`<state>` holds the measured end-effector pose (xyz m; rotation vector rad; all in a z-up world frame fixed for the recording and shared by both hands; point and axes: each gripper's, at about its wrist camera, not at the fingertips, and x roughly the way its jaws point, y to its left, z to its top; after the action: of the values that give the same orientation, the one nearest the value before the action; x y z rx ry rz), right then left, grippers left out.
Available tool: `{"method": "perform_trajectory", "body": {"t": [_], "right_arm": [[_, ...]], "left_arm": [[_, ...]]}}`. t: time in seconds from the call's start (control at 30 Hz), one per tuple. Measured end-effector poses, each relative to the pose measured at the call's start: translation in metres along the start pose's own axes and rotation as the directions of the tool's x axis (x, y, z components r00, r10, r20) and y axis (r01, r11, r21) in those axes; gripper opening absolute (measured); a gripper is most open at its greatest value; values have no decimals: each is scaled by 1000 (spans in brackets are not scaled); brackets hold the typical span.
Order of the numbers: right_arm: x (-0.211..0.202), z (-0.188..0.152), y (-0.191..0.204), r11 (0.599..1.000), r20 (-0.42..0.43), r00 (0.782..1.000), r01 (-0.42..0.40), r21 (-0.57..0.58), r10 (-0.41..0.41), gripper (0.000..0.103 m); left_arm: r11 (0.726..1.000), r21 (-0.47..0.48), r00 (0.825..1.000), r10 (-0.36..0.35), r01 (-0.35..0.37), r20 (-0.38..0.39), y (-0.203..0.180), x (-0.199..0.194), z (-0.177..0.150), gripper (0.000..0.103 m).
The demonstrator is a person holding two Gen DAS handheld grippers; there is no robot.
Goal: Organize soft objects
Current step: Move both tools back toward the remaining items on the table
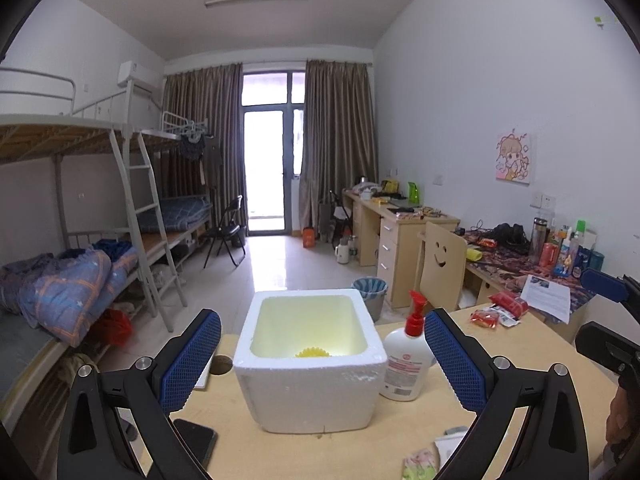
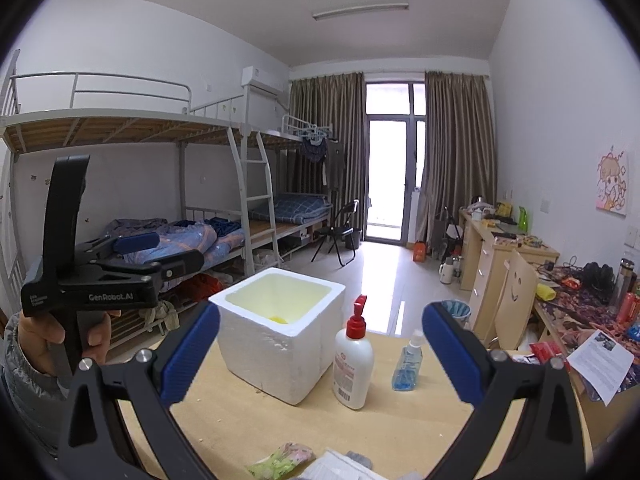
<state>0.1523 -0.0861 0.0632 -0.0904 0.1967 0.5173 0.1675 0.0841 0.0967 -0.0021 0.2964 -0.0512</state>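
Two grippers: both were held above the near edge of a light wooden table (image 1: 500, 344), pointing out toward the room.
Left gripper (image 1: 322, 354): its blue-padded fingers (image 1: 192, 360) stood wide apart and held nothing; through its own camera the foam box sat framed between them.
Left gripper pose: from the right wrist view the tool (image 2: 160, 254) was level, fingers pointing right toward the box, raised above table height at the left of the frame.
Left hand (image 2: 52, 340): it was wrapped around the black handle from below, with a grey padded sleeve at the wrist.
Right gripper (image 2: 320, 354): its fingers (image 2: 450, 354) were spread wide with nothing between them but open air above the table.
Right gripper pose: from the left wrist view only its blue pad and black body showed at the far right edge (image 1: 608, 304), beside the left tool.
Foam box (image 1: 310, 356): white, open-topped, upright on the table in front of both tools.
Yellow ball (image 1: 313, 352): a spiky soft ball lay at the bottom of the box, mostly hidden by the near wall.
Lotion bottle (image 2: 352, 360): white with a red pump, upright just right of the box.
Blue bottle (image 2: 408, 364): small, upright, just right of the lotion bottle.
Floral cloth (image 2: 282, 460): a green and pink soft piece lay at the near table edge, below the right gripper.
Phone (image 1: 198, 444): dark, flat on the table near the left finger.
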Motion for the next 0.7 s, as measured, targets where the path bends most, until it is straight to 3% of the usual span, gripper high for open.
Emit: {"method": "perform_trajectory", "body": {"t": [0.7], "right_arm": [[-95, -12, 25, 1000, 85, 996, 14, -18, -13, 102]], "left_arm": [[998, 60, 994, -29, 22, 108, -40, -115, -13, 102]]}}
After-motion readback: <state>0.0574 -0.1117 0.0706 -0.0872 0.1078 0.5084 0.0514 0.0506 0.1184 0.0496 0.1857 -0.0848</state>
